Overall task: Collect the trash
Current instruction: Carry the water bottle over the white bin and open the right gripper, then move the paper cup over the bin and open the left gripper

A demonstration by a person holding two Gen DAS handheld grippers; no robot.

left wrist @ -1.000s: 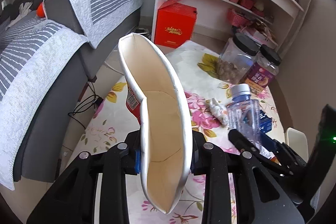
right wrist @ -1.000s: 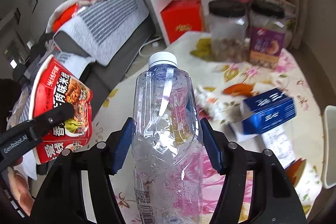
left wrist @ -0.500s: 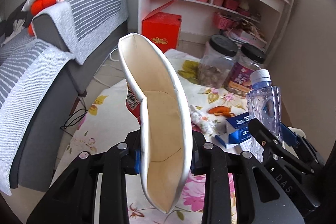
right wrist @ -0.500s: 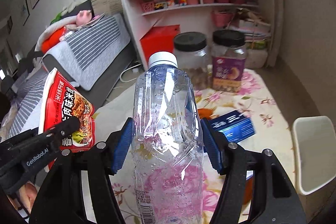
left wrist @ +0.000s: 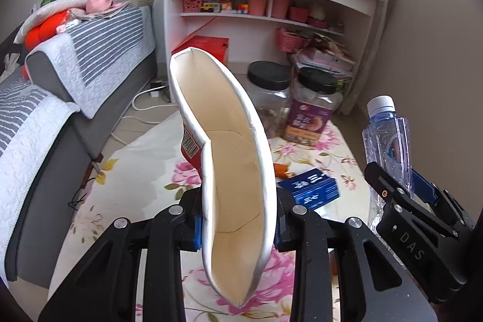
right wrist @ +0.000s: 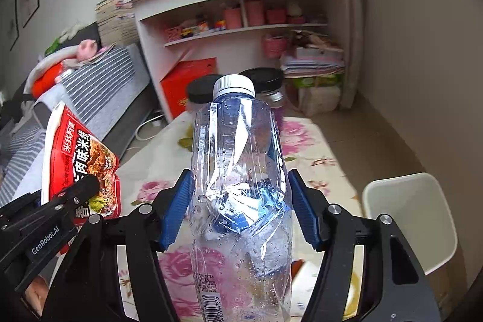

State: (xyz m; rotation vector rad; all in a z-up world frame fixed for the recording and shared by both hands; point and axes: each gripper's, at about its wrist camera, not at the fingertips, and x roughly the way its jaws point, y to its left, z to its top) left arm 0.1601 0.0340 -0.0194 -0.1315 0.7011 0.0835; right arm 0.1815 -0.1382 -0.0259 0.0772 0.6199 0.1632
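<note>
Left gripper [left wrist: 238,227]: clenched on the flattened noodle cup [left wrist: 229,171], which is being carried upright above the tabletop [left wrist: 142,171].
Right gripper [right wrist: 238,210]: grasping the crumpled water bottle [right wrist: 238,186] at mid-body, cap up; its blue pads [right wrist: 176,210] are pressing the dented wall.
Change over the last second: both grippers are rising and swinging right; the tabletop is dropping lower in both views, and the white bin [right wrist: 413,219] is coming fully into the right wrist view.
Meaning for the task: both items are off the tabletop and in transit; the step in hand is judged to be carry-to-bin, with the bottle nearer the bin than the cup.
Bin position: beside the right edge of the tabletop, below and right of the bottle; its depth is hard to judge through the fisheye.
Remaining trash: the blue carton [left wrist: 311,189] and an orange scrap [left wrist: 280,169] are lying on the tabletop, not yet collected.
Not trash, by judgement: the two black-lidded jars [left wrist: 314,107] at the far end.
</note>
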